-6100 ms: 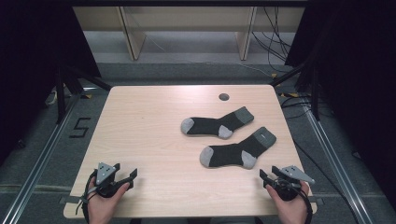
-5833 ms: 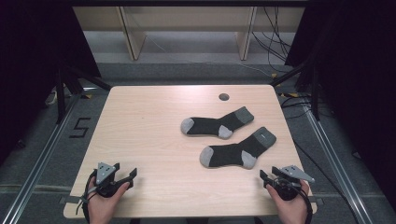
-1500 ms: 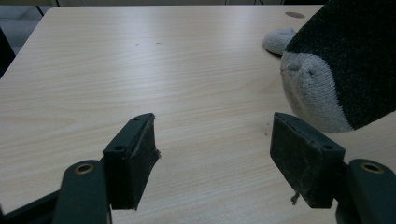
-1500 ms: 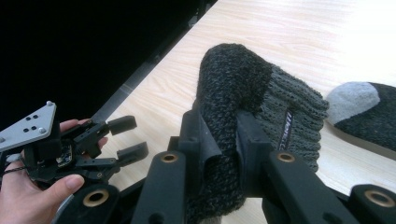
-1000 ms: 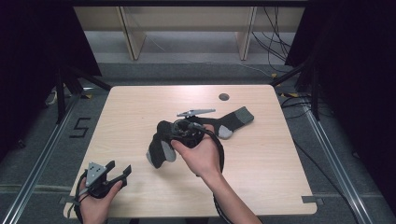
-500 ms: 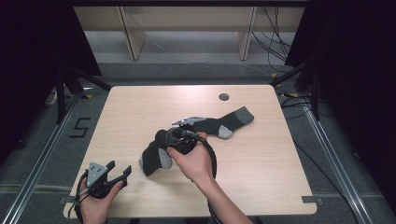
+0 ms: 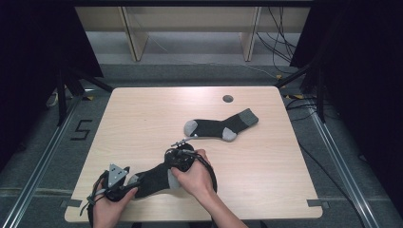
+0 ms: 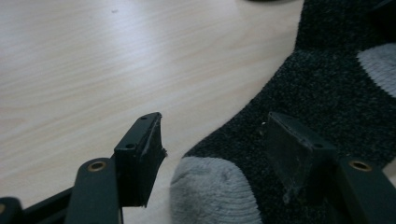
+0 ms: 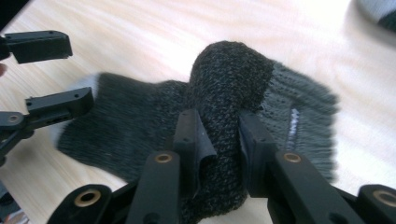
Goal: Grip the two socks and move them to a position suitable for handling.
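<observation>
- The near sock (image 7: 154, 180) is dark charcoal knit with a pale grey toe (image 8: 212, 196) and a ribbed grey cuff (image 9: 299, 116); it lies on the surface (image 7: 142, 118) near the front edge, between the two hands.
- The right gripper (image 9: 219, 140) has its fingers clamped on a raised fold of this sock; they have just been easing apart.
- The left gripper (image 8: 215, 144) has its fingers apart astride the grey toe, not pressing it; they have just been closing.
- A second sock (image 7: 221, 127) lies flat farther back.

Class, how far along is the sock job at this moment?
Done: one sock lies at the near edge. In hand: the right hand-held gripper pinches a fold of it; the left hand-held gripper, open, straddles its grey toe. Left: the other sock lies untouched.
</observation>
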Tool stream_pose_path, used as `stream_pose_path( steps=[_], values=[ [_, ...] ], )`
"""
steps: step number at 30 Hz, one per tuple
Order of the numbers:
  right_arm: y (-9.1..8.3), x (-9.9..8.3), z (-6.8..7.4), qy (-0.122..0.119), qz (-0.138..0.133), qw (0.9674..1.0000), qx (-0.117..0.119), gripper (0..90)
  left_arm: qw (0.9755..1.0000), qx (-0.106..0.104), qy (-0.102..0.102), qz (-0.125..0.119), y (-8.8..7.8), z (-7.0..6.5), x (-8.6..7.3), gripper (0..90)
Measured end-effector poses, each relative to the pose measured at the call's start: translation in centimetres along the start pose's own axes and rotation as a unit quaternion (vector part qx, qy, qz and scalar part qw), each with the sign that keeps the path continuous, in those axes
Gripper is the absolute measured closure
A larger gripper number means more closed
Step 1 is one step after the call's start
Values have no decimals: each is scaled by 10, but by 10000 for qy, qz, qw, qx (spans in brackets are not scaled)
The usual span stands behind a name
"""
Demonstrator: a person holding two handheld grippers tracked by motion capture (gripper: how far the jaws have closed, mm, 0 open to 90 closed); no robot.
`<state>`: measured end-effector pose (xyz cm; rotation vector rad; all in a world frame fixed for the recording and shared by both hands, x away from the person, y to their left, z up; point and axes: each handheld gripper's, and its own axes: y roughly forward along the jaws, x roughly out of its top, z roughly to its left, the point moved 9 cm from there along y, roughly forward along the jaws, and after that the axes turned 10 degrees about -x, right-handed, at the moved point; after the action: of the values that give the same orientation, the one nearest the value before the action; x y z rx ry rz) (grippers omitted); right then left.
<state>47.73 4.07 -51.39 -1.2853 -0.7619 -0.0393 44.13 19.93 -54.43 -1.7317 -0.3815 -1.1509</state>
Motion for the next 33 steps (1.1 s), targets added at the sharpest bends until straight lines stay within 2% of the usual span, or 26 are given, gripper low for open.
stream_pose_path(
  steps=[1,3,4,5,6,7,8,9,10,12,14,17,18,19,23,25,27,28,31,32,33],
  values=[
    [4,-1,-2,-164,-48,9999,-16,702,10000,-12,7,56,-2,-1,0,364],
    [8,-8,-1,-132,149,9998,13,660,10000,-15,54,51,-5,-4,4,365],
    [10,-8,-3,-291,64,9995,51,632,10000,-18,80,20,-7,-5,5,366],
    [11,-8,-2,-264,66,9995,132,595,9999,-45,109,30,-8,-6,6,368],
    [10,-8,-2,-340,-2,9991,253,561,9997,-48,144,171,-10,-7,4,376],
    [2,-6,-2,-164,23,9987,472,511,9993,-91,189,299,-10,-8,1,395],
    [2,-6,-2,-164,23,9987,472,511,9991,-125,180,358,-9,-9,-1,395],
    [-8,4,-13,-125,-340,9986,394,474,9988,-144,180,426,-9,-10,-4,406],
    [-8,4,-13,-125,-340,9986,394,474,9974,-134,272,647,-11,-8,-8,406],
    [-18,12,-32,-11,-490,9987,140,492,9962,-150,272,809,-16,-5,-12,413],
    [-19,15,-55,12,-457,9988,-149,517,9956,-120,233,901,-23,-4,-15,434],
    [-7,9,-92,81,-102,9983,-570,548,9941,-71,270,1052,-29,-2,-22,477],
    [-3,7,-100,138,-25,9981,-605,550,9934,-52,260,1117,-29,-2,-25,496],
    [5,3,-110,85,22,9979,-641,556,9933,-49,236,1130,-29,-1,-27,528],
    [13,3,-112,-18,12,9986,-532,557,9928,-59,152,1190,-27,3,-28,572],
    [20,2,-110,-113,43,9994,-333,556,9929,13,143,1180,-27,3,-27,574],
    [25,2,-107,-200,81,9994,-267,557,9933,83,155,1142,-31,3,-25,580],
    [25,0,-104,-46,213,9994,-287,558,9937,101,131,1105,-33,3,-23,580],
    [28,1,-101,-122,169,9994,-274,573,9939,149,-60,1088,-38,6,-23,547],
    [28,1,-101,-220,145,9993,-275,578,9938,169,-147,1090,-39,8,-24,533],
    [28,1,-100,-140,208,9993,-263,587,9935,174,-247,1102,-39,10,-26,516]
  ],
)
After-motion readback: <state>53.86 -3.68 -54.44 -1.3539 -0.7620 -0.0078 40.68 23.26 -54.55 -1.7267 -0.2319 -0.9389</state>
